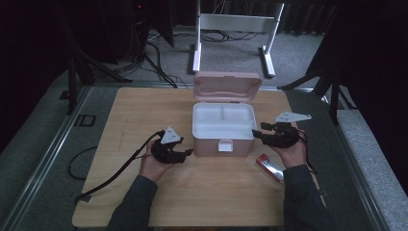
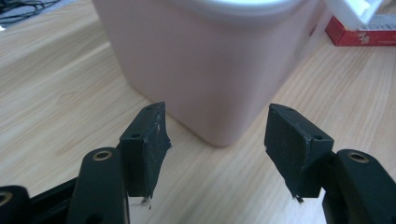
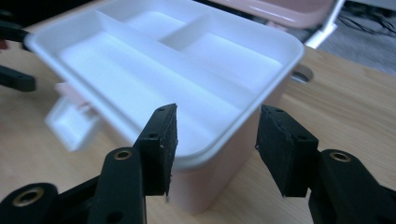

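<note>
A pink box (image 1: 209, 144) stands in the middle of the table with its lid (image 1: 226, 86) swung back and a white divided tray (image 1: 223, 120) inside. My left gripper (image 1: 188, 152) lies low by the box's front left corner (image 2: 219, 93), jaws open and empty. At the box's right side my right gripper (image 1: 256, 133) is open, its jaws straddling the rim of the tray (image 3: 196, 154) without closing on it. A small white latch (image 1: 225, 145) hangs at the box front.
A red and silver flat pack (image 1: 270, 168) lies on the table (image 1: 144, 115) in front of the box's right corner, also seen as a red carton (image 2: 359, 32). A white stand (image 1: 231, 29) and cables are on the floor beyond.
</note>
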A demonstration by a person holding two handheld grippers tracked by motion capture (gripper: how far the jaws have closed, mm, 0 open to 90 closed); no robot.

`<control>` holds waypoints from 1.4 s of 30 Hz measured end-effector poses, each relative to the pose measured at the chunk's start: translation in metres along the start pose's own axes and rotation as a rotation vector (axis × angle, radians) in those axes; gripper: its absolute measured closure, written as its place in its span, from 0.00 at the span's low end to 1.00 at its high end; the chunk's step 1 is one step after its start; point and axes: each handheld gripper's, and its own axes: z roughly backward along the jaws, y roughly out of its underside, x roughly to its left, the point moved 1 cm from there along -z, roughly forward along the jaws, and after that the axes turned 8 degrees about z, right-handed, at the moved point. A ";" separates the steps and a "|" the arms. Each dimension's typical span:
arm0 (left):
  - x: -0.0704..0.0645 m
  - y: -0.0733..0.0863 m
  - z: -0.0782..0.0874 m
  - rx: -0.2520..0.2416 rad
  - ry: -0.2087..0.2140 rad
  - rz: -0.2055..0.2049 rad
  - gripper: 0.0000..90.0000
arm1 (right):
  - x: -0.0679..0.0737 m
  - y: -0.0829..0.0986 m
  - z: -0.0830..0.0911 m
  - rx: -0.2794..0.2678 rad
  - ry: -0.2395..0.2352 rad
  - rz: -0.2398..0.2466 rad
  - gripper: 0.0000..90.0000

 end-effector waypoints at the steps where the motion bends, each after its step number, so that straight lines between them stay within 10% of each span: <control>1: -0.001 -0.002 -0.004 0.005 0.004 -0.009 0.45 | -0.001 0.000 -0.004 0.013 -0.004 -0.004 0.53; 25: -0.025 -0.017 -0.031 0.017 0.050 -0.049 0.45 | -0.009 0.019 0.015 0.026 -0.026 -0.038 0.57; 42: -0.011 0.009 0.030 -0.005 -0.031 -0.034 0.41 | -0.027 0.000 0.025 -0.047 -0.053 0.039 0.52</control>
